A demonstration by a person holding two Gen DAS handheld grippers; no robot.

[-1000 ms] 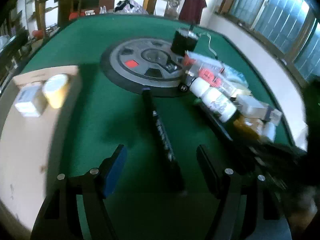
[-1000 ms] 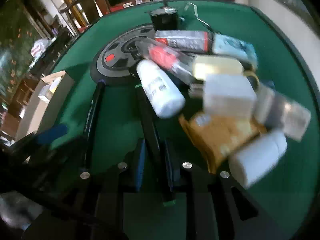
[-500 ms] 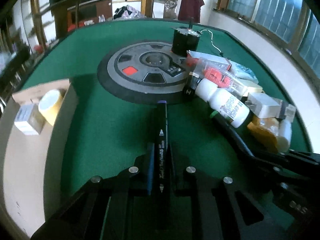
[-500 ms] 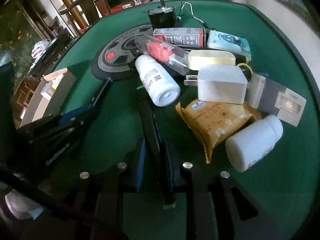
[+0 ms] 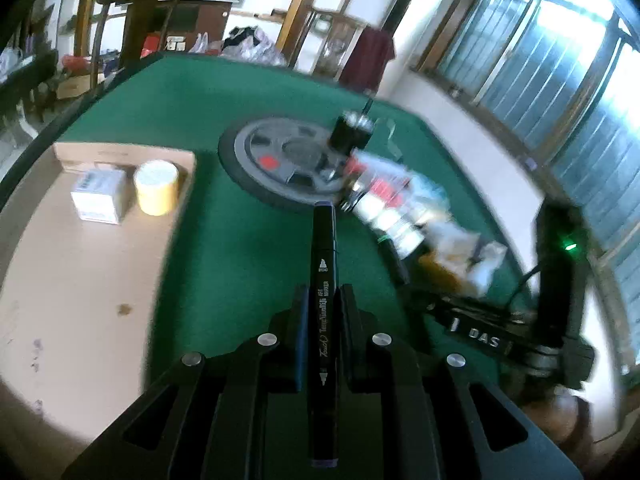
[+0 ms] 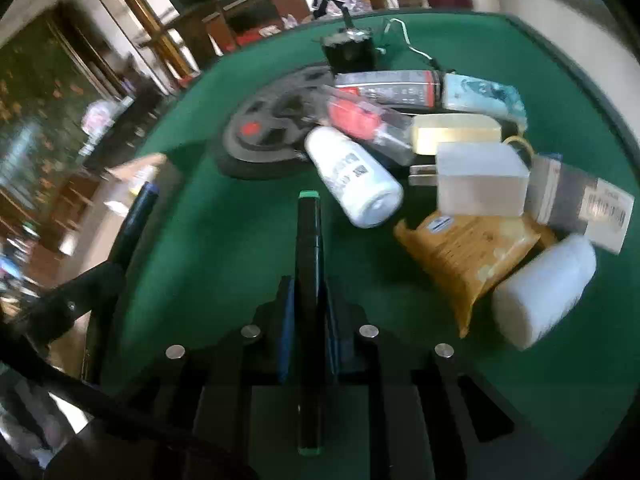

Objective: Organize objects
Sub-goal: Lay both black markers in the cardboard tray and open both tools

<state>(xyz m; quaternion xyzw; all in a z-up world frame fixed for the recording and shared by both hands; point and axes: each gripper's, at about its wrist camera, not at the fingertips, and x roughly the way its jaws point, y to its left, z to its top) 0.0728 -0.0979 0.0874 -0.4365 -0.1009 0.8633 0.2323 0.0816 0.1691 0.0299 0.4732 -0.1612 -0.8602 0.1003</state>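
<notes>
While its two blue-padded fingers press together on a black art marker with purple end caps, the left gripper holds that pen pointing straight ahead, its far tip over the green felt table. Left of it on the table sits a shallow open cardboard box, with a small white carton and a roll of yellow tape side by side near its far wall. Ahead lies a round grey and black disc with a red patch, and a black cylindrical motor stands at its right edge.

The right gripper is likewise clamped, pinching a black marker with green end caps along its length. Just right of that marker's tip lies a white plastic bottle with a printed label. Beyond it the pile holds a white plug adapter, an orange-brown foil packet, a second white bottle, a grey printed carton, a cream bar and a red-ended box, all crowded together and touching.
</notes>
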